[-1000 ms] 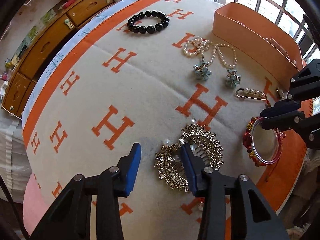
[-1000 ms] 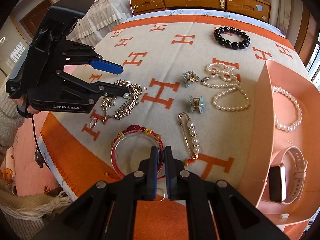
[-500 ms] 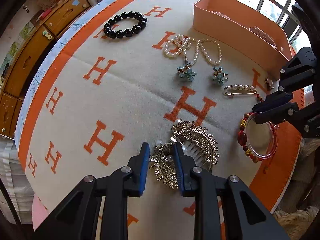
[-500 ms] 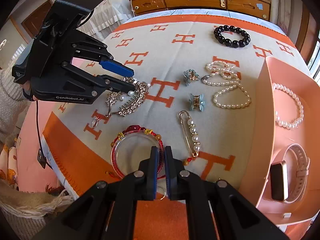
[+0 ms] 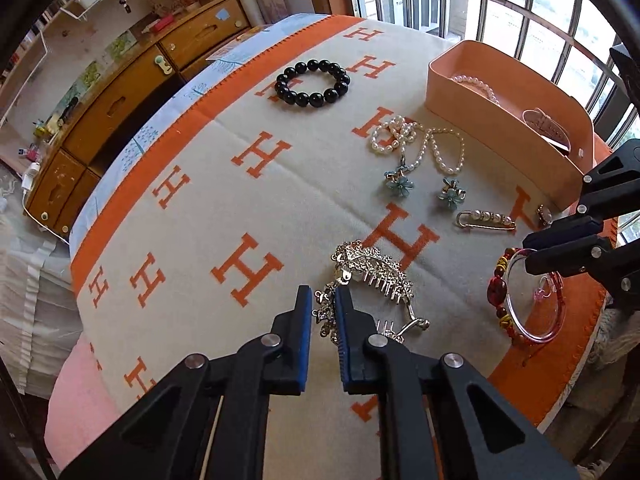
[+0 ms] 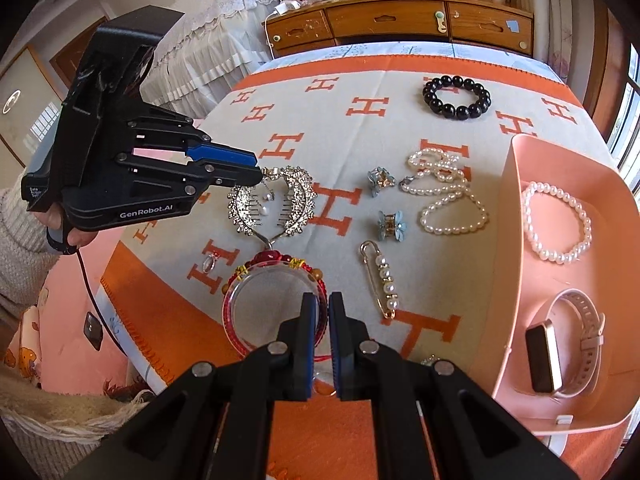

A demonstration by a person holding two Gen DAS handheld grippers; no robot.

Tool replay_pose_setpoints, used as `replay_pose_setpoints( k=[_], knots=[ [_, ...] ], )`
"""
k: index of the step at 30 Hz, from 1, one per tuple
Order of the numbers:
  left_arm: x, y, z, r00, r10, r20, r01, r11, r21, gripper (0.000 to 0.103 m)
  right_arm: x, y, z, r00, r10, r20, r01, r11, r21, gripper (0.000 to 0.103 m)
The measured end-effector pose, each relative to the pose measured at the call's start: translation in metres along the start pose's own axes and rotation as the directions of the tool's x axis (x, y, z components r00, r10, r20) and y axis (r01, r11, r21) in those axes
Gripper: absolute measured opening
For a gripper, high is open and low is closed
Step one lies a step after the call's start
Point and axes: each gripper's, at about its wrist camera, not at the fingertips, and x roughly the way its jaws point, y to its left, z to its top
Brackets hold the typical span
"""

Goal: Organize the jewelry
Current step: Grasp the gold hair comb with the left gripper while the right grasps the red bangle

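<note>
Rhinestone hair comb pinched, most of the jewelry not yet in the tray

The left gripper (image 5: 323, 312) has just closed its jaws on the rhinestone hair comb (image 6: 272, 200) at lower centre of the left view; the right gripper (image 6: 319, 320) holds the clear bangle (image 6: 256, 300) with narrow jaws at the desk's near edge. In the pink tray (image 6: 516, 240) at right lie a pearl bracelet (image 6: 556, 222) and a watch (image 6: 560, 344) — still out are the black bead bracelet (image 6: 456, 98), pearl necklace (image 6: 448, 196), two blue clips, pin and ring.
</note>
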Motion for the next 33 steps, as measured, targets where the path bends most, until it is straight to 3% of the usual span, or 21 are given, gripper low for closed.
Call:
replay_pose_setpoints(
  k=[17, 22, 24, 26, 32, 33],
  knots=[
    [0.029, 0.003, -0.002, 0.997, -0.004, -0.079, 0.006, 1.0, 0.027, 0.012, -0.027, 0.001, -0.01, 0.999, -0.008, 0.044, 0.008, 1.0, 0.004, 0.006],
    [0.028, 0.009, 0.003, 0.996, -0.038, -0.077, 0.039, 0.999, 0.017, 0.025, -0.027, 0.0, -0.01, 0.999, -0.01, 0.041, 0.009, 1.0, 0.006, 0.006],
    [0.027, 0.009, 0.004, 0.995, -0.058, -0.076, 0.06, 0.998, 0.016, 0.047, -0.027, 0.0, -0.01, 0.999, -0.009, 0.041, 0.008, 1.0, 0.006, 0.006],
    [0.024, 0.008, 0.004, 0.995, -0.073, -0.065, 0.075, 0.997, 0.029, 0.054, -0.027, 0.0, -0.01, 0.999, -0.01, 0.042, 0.009, 1.0, 0.009, 0.006],
    [0.023, 0.001, 0.009, 0.995, -0.08, -0.059, 0.084, 0.994, 0.066, 0.053, -0.024, -0.004, -0.008, 0.999, -0.004, 0.034, 0.003, 1.0, 0.026, 0.006],
    [0.026, 0.001, 0.01, 0.995, -0.079, -0.065, 0.083, 0.994, 0.066, 0.045, -0.022, -0.004, -0.008, 0.999, -0.003, 0.032, 0.002, 1.0, 0.028, 0.006]
  ],
)
